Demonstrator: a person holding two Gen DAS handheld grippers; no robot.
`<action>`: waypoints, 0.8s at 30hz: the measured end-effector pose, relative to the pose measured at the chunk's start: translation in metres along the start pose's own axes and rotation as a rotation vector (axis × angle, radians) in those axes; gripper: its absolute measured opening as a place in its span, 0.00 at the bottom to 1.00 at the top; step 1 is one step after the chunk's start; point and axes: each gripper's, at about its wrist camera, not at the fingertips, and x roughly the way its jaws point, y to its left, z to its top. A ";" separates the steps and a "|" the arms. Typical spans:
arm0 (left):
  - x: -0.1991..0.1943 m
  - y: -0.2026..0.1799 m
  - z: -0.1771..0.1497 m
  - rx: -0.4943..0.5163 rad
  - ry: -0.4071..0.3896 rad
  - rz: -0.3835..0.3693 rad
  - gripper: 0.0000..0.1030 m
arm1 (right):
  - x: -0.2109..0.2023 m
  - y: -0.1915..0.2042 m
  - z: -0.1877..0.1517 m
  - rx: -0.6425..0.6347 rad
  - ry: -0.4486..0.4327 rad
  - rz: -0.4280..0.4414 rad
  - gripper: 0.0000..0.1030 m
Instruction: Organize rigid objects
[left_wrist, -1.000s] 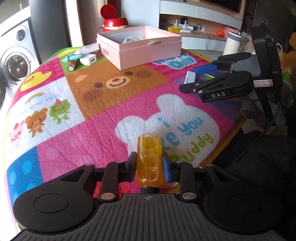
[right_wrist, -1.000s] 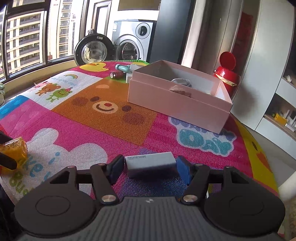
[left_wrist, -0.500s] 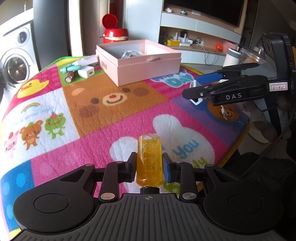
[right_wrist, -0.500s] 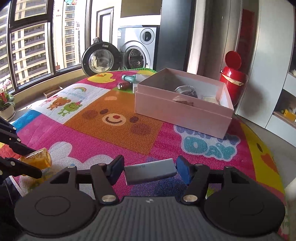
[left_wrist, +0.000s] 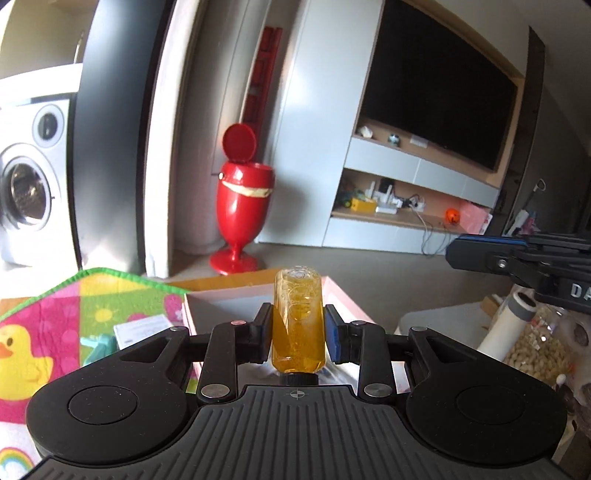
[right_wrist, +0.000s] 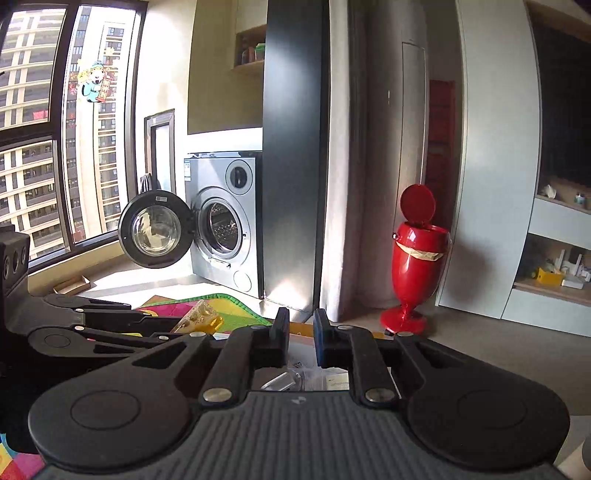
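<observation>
The left gripper is clamped on an amber bottle, its blue pads pressed against the bottle's two sides. The bottle points away from the camera with its dark cap nearest the gripper body, and its far end hangs over the pink box. The box is open-topped and sits on the colourful play mat that covers the surface. Just left of the box, a white packet and a teal item lie on the mat beside a yellow duck print.

The right gripper has its fingers drawn close together with a narrow gap between them and nothing held in that gap. Below it, between the finger arms, a silvery object and some white paper-like contents show, apparently inside the box, though the gripper body hides most of it. In the right wrist view the left gripper reaches in from the left, the amber bottle visible at its tip.

Farther off on the floor stand a red pedestal bin with its lid flipped up and a washing machine with its door swung open. A dark television hangs above shelves on the far wall.
</observation>
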 end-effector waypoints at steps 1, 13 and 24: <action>0.013 0.004 -0.002 -0.016 0.029 0.006 0.30 | 0.007 -0.001 -0.012 0.000 0.034 -0.001 0.18; -0.040 0.068 -0.065 -0.222 -0.040 0.051 0.30 | 0.034 0.063 -0.121 0.017 0.295 0.207 0.55; -0.099 0.080 -0.134 -0.259 0.073 0.222 0.29 | 0.099 0.138 -0.134 0.014 0.387 0.087 0.41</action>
